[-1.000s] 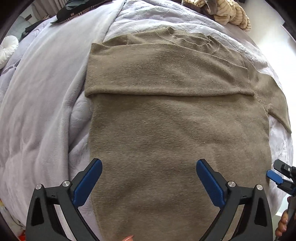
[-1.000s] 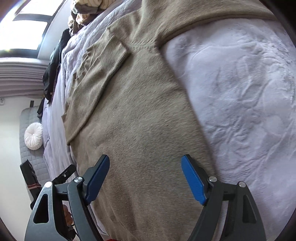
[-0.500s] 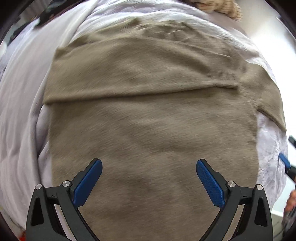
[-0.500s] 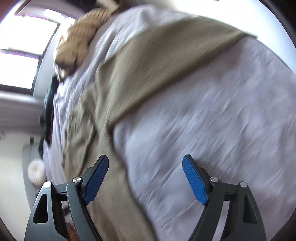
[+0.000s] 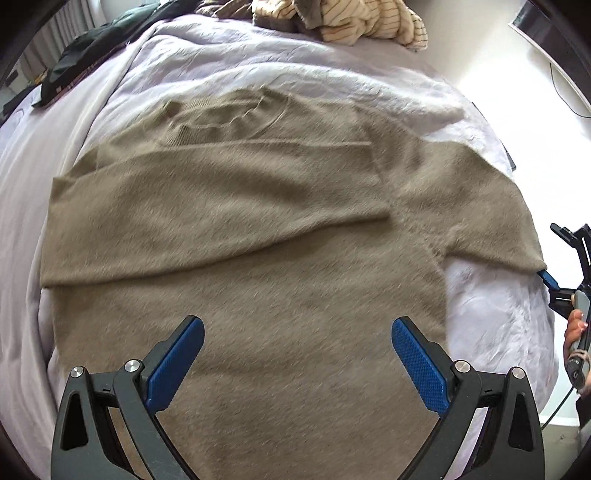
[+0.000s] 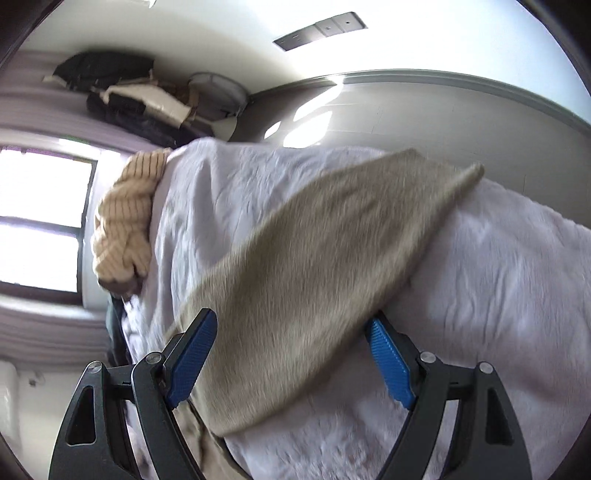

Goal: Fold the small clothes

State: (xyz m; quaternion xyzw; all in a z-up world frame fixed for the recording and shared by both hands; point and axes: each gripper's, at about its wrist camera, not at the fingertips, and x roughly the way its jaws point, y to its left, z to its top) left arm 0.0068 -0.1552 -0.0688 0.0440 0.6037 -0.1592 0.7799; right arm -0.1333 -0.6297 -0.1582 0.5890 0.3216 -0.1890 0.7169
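A taupe knit sweater (image 5: 258,229) lies flat on the lavender bed cover (image 5: 491,317). One sleeve is folded across its chest. The other sleeve (image 5: 476,206) stretches out to the right edge of the bed. My left gripper (image 5: 297,325) hovers open above the sweater's lower body, with nothing between its fingers. My right gripper (image 5: 557,254) is at the cuff end of that outstretched sleeve. In the right wrist view the right gripper (image 6: 290,321) stands wide open. The sleeve (image 6: 314,266) runs between its blue pads (image 6: 192,350), which do not press on it.
A striped cream garment (image 5: 362,22) is heaped at the far end of the bed, also visible as the striped garment (image 6: 125,221). Dark clothes (image 5: 85,51) lie at the far left. The bed's edge and a pale wall (image 6: 443,122) are close on the right. A hand (image 5: 576,332) grips the right tool.
My left gripper has slid rightward over the sweater. My right gripper has swung off the sweater's body to the outstretched sleeve at the bed's edge and rolled, so the wall is in view.
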